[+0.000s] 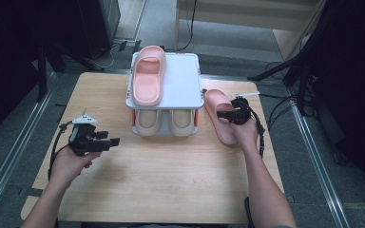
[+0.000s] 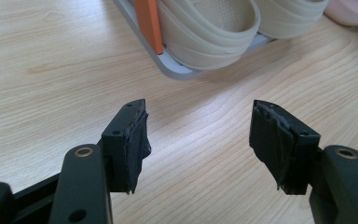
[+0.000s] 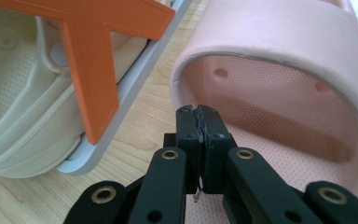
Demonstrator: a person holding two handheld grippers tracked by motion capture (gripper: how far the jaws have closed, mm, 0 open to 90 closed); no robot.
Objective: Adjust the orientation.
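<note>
Here the right gripper (image 3: 199,112), jaws pressed together, sits at the pink slipper (image 1: 220,118) near the tabletop's (image 1: 171,180) right edge. The left gripper (image 2: 198,140) hangs wide open near the left edge.

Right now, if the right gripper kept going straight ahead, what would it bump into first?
Probably the pink slipper: the shut right gripper points into its opening, at the footbed under the strap. How far off is hard to judge.

- Light wooden table (image 1: 161,185), pale grain, set on grey floor (image 1: 313,199).
- Metal rails (image 1: 9,156) run along both sides of the table.
- Black cables (image 1: 275,109) trail across floor at right.
- Dark stands (image 1: 43,66) and equipment at left; surroundings dim.
- Light wooden panel (image 1: 247,19) at the far edge.
</note>
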